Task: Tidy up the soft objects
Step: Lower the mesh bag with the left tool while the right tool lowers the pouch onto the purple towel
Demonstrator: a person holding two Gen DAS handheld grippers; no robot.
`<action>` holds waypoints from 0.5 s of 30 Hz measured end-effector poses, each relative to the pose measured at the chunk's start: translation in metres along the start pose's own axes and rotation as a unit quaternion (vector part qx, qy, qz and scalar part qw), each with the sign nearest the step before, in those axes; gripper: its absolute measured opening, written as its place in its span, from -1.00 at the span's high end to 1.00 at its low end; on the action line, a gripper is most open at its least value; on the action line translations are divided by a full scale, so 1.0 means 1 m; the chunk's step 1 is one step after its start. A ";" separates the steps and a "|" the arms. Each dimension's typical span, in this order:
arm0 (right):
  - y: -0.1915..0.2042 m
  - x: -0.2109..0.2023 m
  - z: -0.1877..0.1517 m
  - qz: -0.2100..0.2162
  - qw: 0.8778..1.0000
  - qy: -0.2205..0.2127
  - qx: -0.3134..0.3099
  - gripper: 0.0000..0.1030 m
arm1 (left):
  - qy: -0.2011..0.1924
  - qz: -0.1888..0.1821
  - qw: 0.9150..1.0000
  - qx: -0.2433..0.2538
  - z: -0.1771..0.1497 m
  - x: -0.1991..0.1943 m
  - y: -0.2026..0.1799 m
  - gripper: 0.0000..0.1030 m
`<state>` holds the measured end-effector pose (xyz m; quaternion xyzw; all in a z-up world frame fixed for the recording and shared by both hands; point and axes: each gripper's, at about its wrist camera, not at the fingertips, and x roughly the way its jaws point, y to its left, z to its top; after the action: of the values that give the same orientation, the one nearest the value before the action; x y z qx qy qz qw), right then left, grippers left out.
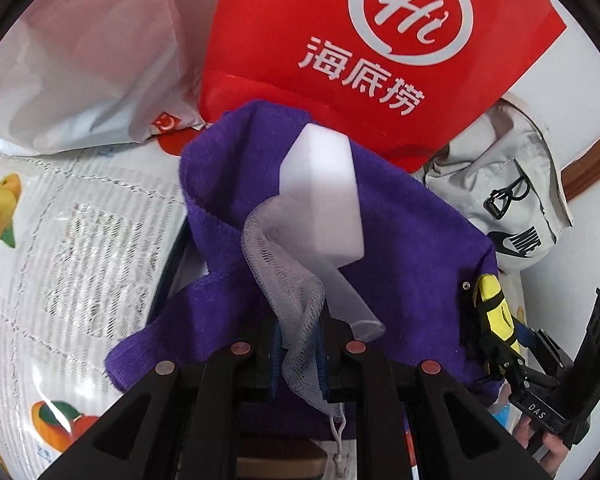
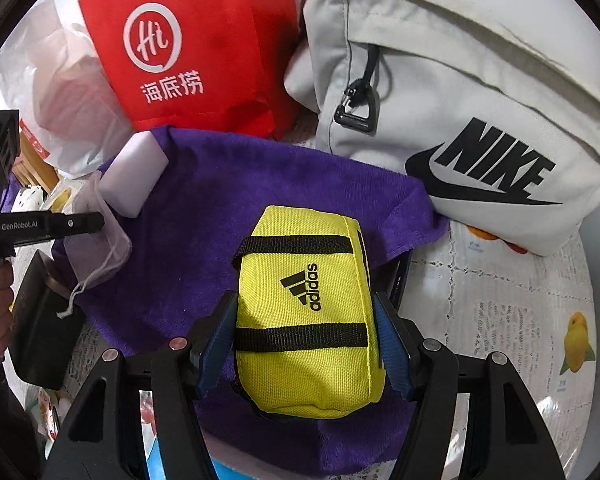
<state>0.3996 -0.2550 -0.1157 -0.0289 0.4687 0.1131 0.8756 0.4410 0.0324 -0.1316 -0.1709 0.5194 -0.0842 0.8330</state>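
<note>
My left gripper (image 1: 298, 344) is shut on a white mesh drawstring bag (image 1: 288, 280) that holds a white foam block (image 1: 324, 192), lifted over a purple towel (image 1: 412, 248). My right gripper (image 2: 304, 340) is shut on a yellow Adidas pouch (image 2: 304, 308) above the same purple towel (image 2: 220, 216). In the right wrist view the foam block (image 2: 134, 178) and mesh bag (image 2: 100, 240) hang at the left, under the left gripper's black finger (image 2: 68, 224). The yellow pouch (image 1: 494, 312) also shows at the right of the left wrist view.
A red paper bag (image 1: 340, 48) and a white plastic bag (image 1: 84, 64) stand behind the towel. A grey Nike backpack (image 2: 460, 120) lies to the right. The table has a lace cloth with fruit prints (image 1: 72, 248). A black box (image 2: 40, 332) sits at the left.
</note>
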 end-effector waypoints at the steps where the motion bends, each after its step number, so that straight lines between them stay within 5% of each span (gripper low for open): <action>1: -0.001 0.002 0.000 -0.001 1.000 0.004 0.002 -0.26 | 0.001 0.002 1.000 0.002 0.001 0.002 -0.001 0.72; 5: -0.002 0.005 0.003 0.003 1.000 0.011 0.005 -0.28 | 0.021 0.006 1.000 0.013 0.002 0.013 -0.006 0.70; 10: 0.004 0.011 0.005 -0.006 1.000 0.019 -0.015 -0.36 | 0.030 0.016 0.999 0.026 0.001 0.009 -0.014 -0.12; 15: 0.008 0.008 0.006 -0.014 1.000 0.013 -0.022 -0.47 | 0.022 0.029 0.998 0.042 -0.002 -0.004 -0.018 -0.28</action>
<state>0.4067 -0.2455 -0.1184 -0.0560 0.4768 0.1108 0.8702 0.4380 0.0168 -0.1228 -0.1186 0.5388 -0.0852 0.8297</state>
